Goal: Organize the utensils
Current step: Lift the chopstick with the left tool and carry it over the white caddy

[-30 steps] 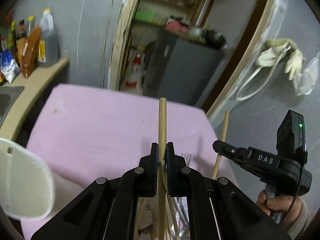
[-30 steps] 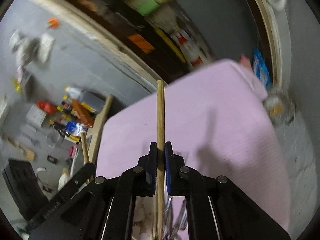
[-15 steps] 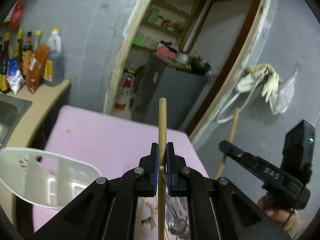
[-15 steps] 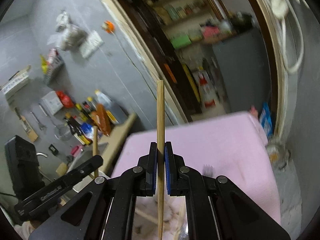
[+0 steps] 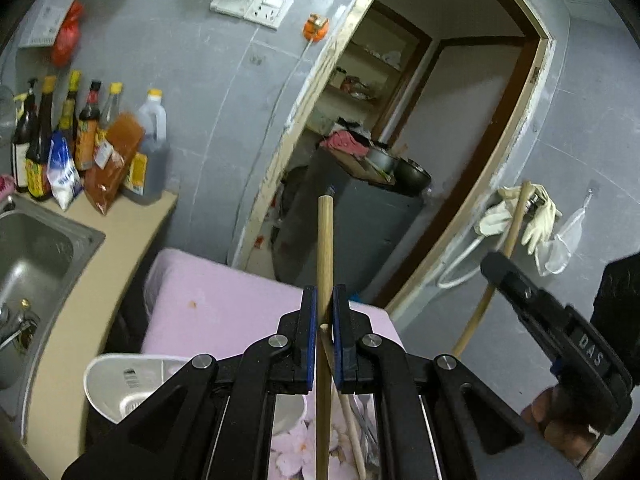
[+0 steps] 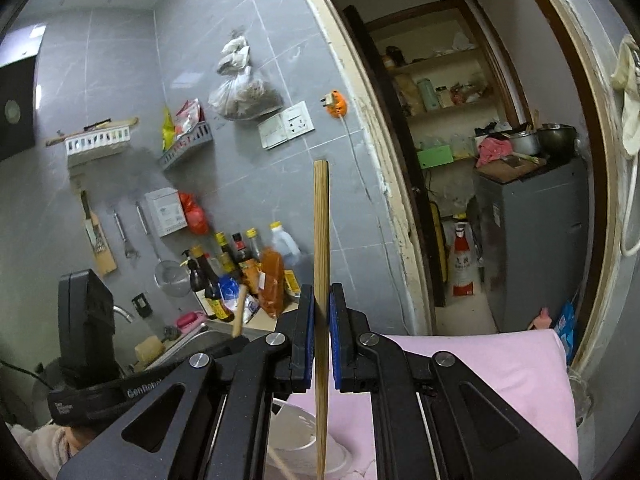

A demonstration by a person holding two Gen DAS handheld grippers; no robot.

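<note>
both grippers raised since earlier, left gripper (image 5: pixel 324 336) and right gripper (image 6: pixel 319 340) each clamping a chopstick (image 5: pixel 325 264), fork (image 5: pixel 366 420) visible only to left

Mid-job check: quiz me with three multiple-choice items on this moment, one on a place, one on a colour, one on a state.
1. Where is the white basket?
A. in the sink
B. on the pink cloth
C. on the wall

2. What colour is the cloth?
A. green
B. blue
C. pink

3. What is the left tool doing?
A. gripping a chopstick
B. open, empty
C. gripping a fork

Key: B, the basket sits on the cloth by the sink; C, the cloth is pink; A, pads are closed on the stick.
</note>
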